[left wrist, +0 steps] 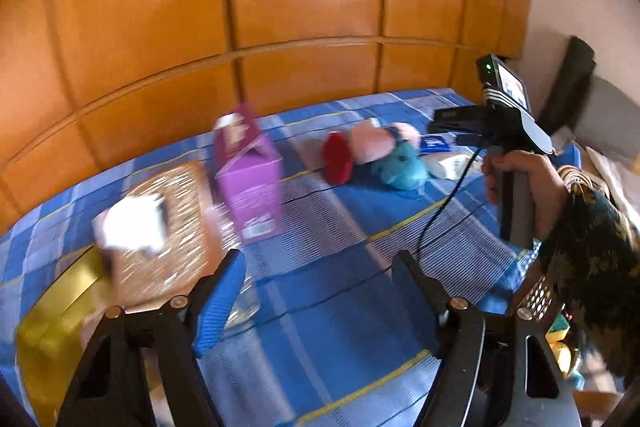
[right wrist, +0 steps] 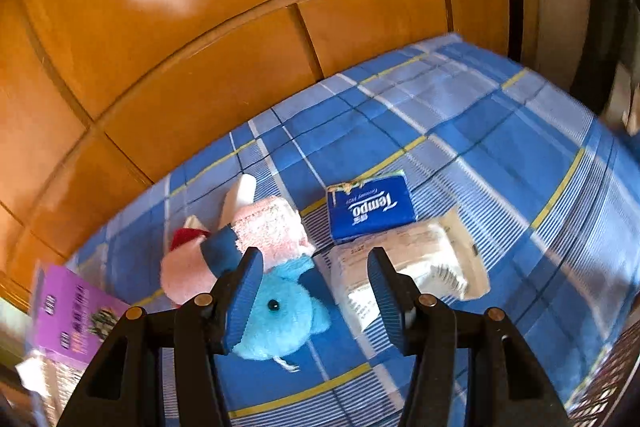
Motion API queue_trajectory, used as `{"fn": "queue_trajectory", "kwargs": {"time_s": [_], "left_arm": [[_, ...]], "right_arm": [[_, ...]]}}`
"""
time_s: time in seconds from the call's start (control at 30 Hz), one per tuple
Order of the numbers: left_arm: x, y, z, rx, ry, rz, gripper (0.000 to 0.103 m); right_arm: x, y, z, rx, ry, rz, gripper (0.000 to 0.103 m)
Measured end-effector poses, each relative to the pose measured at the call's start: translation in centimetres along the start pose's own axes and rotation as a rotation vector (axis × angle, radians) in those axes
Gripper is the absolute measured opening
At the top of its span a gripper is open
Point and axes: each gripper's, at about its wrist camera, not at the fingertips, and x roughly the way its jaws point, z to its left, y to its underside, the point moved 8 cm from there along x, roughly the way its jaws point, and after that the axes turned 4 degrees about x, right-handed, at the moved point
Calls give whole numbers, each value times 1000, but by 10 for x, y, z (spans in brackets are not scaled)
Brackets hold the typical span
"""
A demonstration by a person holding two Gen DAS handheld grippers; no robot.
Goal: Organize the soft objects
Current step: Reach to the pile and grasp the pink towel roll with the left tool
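Right gripper (right wrist: 316,301) is hovering wide open, empty, just above the blue plush (right wrist: 280,319) lying on the checked bedspread (right wrist: 480,155) beside the pink plush (right wrist: 264,231) — best centring on its body before closing; left gripper (left wrist: 320,291) is idling, also wide, empty.

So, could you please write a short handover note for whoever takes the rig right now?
Left gripper: open, holding nothing, above the blue checked bedspread.
Right gripper: open, holding nothing, just in front of the blue plush toy.
The pink plush, blue tissue pack and white tissue pack lie clustered on the bedspread. The purple carton stands apart to the left.
Done: nothing visibly sorted yet.
Left: pick up and organize each soft item, probably the blue plush toy first.
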Motion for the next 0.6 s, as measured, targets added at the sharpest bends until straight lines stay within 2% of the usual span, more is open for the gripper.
{"fn": "queue_trajectory", "kwargs": {"time_s": [0.2, 0.4, 0.53, 0.6], "left_arm": [[59, -38, -29, 57, 26, 48, 53], [117, -86, -56, 178, -8, 36, 53], [153, -114, -62, 191, 5, 59, 55], [174, -128, -67, 203, 32, 72, 60]], "right_arm": [[-2, -2, -26, 170, -63, 25, 55], [-2, -1, -31, 243, -123, 51, 55], [-1, 1, -29, 256, -151, 74, 55], [-2, 1, -28, 265, -164, 75, 55]]}}
